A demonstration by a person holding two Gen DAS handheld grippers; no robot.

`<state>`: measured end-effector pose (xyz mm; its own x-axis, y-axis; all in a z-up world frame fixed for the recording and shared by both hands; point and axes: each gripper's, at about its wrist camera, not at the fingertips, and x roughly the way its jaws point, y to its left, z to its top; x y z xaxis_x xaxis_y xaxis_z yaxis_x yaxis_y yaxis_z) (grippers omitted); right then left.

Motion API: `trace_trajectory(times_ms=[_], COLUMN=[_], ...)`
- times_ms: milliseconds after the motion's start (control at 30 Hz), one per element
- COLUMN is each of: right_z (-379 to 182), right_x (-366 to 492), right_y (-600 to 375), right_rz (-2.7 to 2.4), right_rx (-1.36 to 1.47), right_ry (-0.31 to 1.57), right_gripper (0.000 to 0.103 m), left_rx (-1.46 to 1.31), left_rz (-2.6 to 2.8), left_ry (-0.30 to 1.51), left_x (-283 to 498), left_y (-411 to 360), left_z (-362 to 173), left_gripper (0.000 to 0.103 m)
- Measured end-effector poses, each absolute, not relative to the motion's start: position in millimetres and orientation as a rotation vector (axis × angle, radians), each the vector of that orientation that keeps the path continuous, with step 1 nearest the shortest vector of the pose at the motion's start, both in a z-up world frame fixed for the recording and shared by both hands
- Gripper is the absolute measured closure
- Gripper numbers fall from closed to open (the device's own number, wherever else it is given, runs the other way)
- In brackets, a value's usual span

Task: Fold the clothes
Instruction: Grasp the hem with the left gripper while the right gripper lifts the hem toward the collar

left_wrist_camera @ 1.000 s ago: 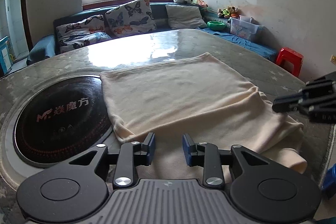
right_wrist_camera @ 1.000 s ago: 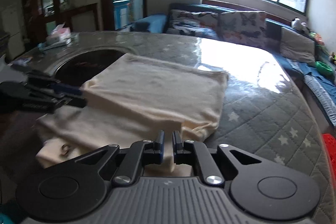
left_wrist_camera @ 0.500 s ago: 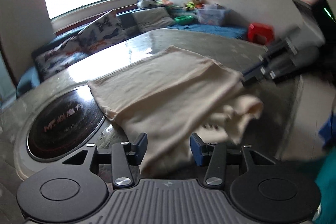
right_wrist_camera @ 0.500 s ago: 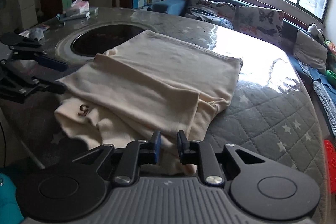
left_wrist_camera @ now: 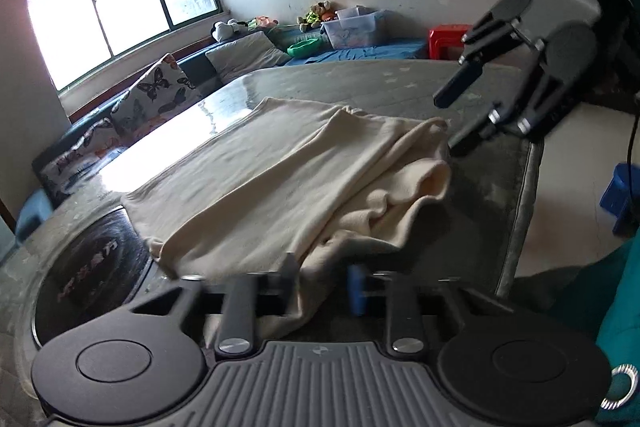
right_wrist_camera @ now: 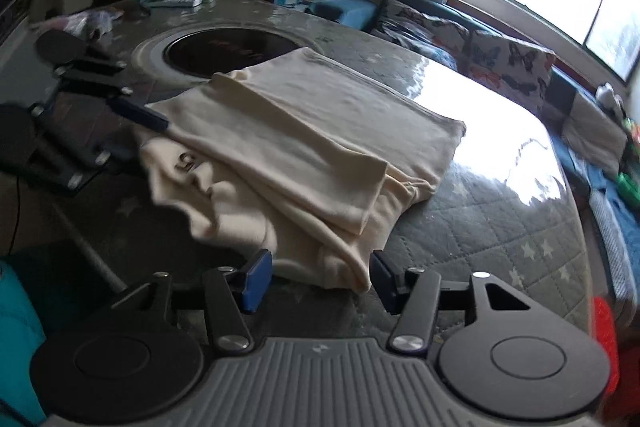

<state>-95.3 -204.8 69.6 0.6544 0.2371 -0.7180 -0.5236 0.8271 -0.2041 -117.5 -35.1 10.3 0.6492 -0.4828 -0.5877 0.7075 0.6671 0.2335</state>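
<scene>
Left gripper [left_wrist_camera: 322, 283] low at the near edge, jaws parted, blue pads blurred; cream cloth [left_wrist_camera: 304, 187] lies between the fingers, contact unclear. Seen from the right camera, it sits at the left with fingers spread [right_wrist_camera: 120, 119]. Right gripper [right_wrist_camera: 316, 279] jaws wide apart, pads clear of the cloth edge. From the left camera it hangs raised at right, fingers angled down [left_wrist_camera: 460, 119].

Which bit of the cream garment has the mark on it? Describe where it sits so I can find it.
Start at the round black cooktop set into the grey table; the cream garment lies beside it. On its rumpled near corner, by the table edge, sits a small dark "5" mark, the only print on the plain cloth.
</scene>
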Motion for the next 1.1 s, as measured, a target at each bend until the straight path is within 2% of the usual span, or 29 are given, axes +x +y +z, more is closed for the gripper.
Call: trace_trajectory(times_ms=[67, 167, 433, 500, 533, 567, 667, 700, 733, 767, 833, 1100], right_z=[69.1, 67.7, 60.2, 60.4, 61.0, 61.7, 63.7, 64.3, 65.0, 65.7, 67.0, 73.0], right_x=[-99.4, -103.0, -88.6, -82.3, -79.5, -76.6, -67.9, -65.0, -62.1, -59.2, -53.4, -43.7], right_y=[-202.6, -197.5, -175.8, -174.3, -174.6, -175.0, -176.0, -176.3, -176.6, -177.0, -177.7, -179.3], right_rz=[0.468, 0.503, 0.538, 0.542, 0.543, 0.544, 0.548, 0.549, 0.550, 0.552, 0.554, 0.540], right_rx=[-0.445, -0.488, -0.577, -0.566, -0.555, -0.544, -0.510, -0.499, -0.488, -0.476, -0.454, -0.390], right_ry=[0.726, 0.700, 0.595, 0.593, 0.597, 0.602, 0.617, 0.622, 0.627, 0.631, 0.641, 0.643], right_gripper=[0.039, 0.036, 0.037, 0.043, 0.049, 0.061, 0.078, 0.081, 0.085, 0.088, 0.090, 0.092], left_rx=[0.418, 0.336, 0.225, 0.221, 0.218, 0.216, 0.223, 0.230, 0.241, 0.253, 0.278, 0.409], left_rz=[-0.702, -0.682, -0.661, -0.659, -0.659, -0.662, -0.662, -0.662, -0.659, -0.655, -0.647, -0.608], left_ry=[0.522, 0.525, 0.549, 0.555, 0.558, 0.561, 0.570, 0.570, 0.565, 0.564, 0.563, 0.530], left_x=[-109.5, -94.7, -53.9, -53.1, -55.1, -55.4, -63.3, -66.7, -71.0, -75.2, -83.7, -97.0], left_y=[-32.3, -27.2, -21.6, -21.8, -22.0, -20.8, -15.4, -13.1, -10.7, -8.3, -3.5, -2.5], left_z=[16.1, 27.7, 42.4, 40.4, 39.1, 38.3, 34.8, 33.8, 32.6, 30.5, 26.4, 11.0], left_gripper=[0.092, 0.093, 0.093, 0.093, 0.093, 0.093, 0.089, 0.088, 0.084, 0.074, 0.065, 0.065])
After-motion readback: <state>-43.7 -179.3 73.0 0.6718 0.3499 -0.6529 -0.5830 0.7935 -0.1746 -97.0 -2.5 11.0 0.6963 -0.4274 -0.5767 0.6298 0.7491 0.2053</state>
